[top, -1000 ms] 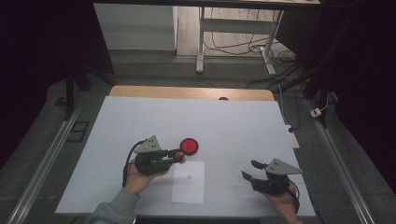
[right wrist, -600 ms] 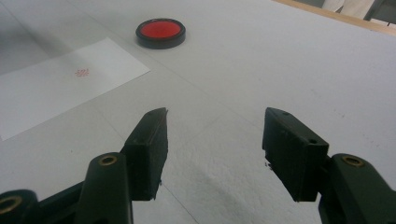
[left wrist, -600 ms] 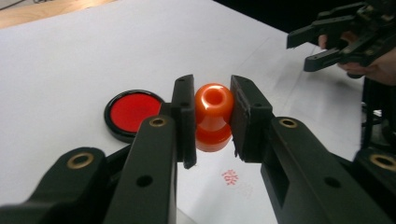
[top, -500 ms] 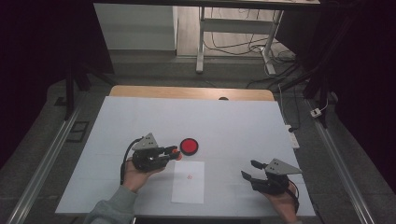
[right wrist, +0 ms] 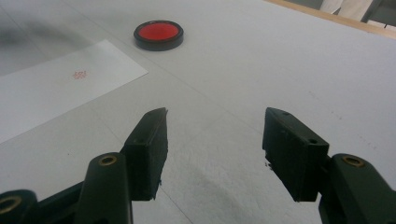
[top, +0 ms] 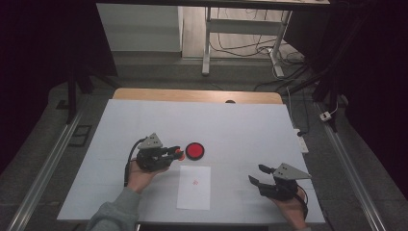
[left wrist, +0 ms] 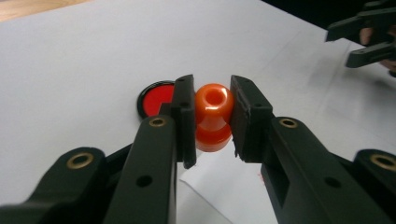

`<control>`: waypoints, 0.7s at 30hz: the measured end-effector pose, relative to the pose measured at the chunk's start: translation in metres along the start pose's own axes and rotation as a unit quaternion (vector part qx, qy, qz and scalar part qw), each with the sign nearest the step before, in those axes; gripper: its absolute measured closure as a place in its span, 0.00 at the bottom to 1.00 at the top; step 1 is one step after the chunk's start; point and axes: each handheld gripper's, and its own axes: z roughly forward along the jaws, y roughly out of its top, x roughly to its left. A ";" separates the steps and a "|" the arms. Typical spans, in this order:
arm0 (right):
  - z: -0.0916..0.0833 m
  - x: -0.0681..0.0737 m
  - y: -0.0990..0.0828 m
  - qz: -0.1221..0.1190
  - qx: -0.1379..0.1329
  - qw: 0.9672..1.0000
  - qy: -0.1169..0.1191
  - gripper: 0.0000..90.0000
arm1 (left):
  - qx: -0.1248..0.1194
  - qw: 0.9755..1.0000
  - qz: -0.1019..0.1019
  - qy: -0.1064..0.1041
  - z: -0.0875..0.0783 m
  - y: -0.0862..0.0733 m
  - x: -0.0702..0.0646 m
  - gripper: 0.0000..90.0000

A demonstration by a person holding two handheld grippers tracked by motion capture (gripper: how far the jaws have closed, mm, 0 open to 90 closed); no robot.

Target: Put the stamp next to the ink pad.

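Orange plastic, glossy and smooth, makes up the small stamp [left wrist: 213, 116] clamped in the left hand-held gripper [left wrist: 212, 119]: it has a rounded knob with a dimple at its end, a narrow waist and a wider base below, and the two black pads press on the knob from either side. In the high view the stamp [top: 179, 154] shows as a small orange spot at the tip of the left hand-held gripper [top: 177, 153], held above the white counter [top: 240, 125], just left of the ink pad [top: 195, 150] and just beyond the upper left corner of the paper sheet [top: 194, 187]. The ink pad is a round black case with a red centre, lying flat on the counter; in the left gripper view it [left wrist: 156, 99] sits right behind the left pad, partly hidden by it. The paper sheet is white, lies flat near the counter's front edge, and bears a small red stamped mark [top: 195, 182] on its upper half. The right hand-held gripper [top: 257, 174] rests low at the counter's front right, well apart from the sheet and pad, its jaws standing apart with nothing between them [right wrist: 212, 140]. Bare counter lies between it and the paper sheet [right wrist: 56, 86] and ink pad [right wrist: 159, 34].
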 end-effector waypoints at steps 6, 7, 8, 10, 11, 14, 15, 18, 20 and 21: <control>0.000 0.000 0.000 0.000 0.002 1.000 -0.001 0.44 | 0.010 1.000 -0.001 0.017 0.004 -0.001 0.008 0.80; 0.000 0.000 0.000 0.000 0.002 1.000 -0.001 0.44 | 0.012 1.000 -0.001 0.020 0.005 -0.002 0.009 0.80; 0.001 0.000 0.000 -0.001 0.003 1.000 -0.003 0.44 | 0.014 1.000 -0.002 0.023 0.006 -0.002 0.010 0.80; 0.001 0.000 0.000 0.001 0.001 1.000 -0.001 0.44 | 0.019 0.999 -0.003 0.028 0.008 -0.003 0.012 0.80; 0.001 0.000 0.000 0.000 0.002 1.000 -0.001 0.44 | 0.024 0.999 -0.002 0.030 0.010 -0.004 0.013 0.79; 0.001 0.000 0.000 0.000 0.003 1.000 0.000 0.44 | 0.035 0.998 0.002 0.046 0.014 -0.006 0.015 0.79; 0.002 0.001 0.000 0.000 0.001 1.000 0.000 0.44 | 0.038 0.998 0.000 0.047 0.015 -0.007 0.016 0.79; 0.002 0.000 0.000 -0.001 0.006 1.000 0.001 0.44 | 0.050 0.997 0.001 0.054 0.021 -0.011 0.019 0.79; 0.002 0.000 0.000 -0.001 0.005 1.000 0.001 0.44 | 0.052 0.997 -0.005 0.057 0.025 -0.012 0.020 0.79; 0.002 0.000 0.000 -0.001 0.005 1.000 0.001 0.44 | 0.053 0.997 -0.006 0.059 0.026 -0.013 0.021 0.79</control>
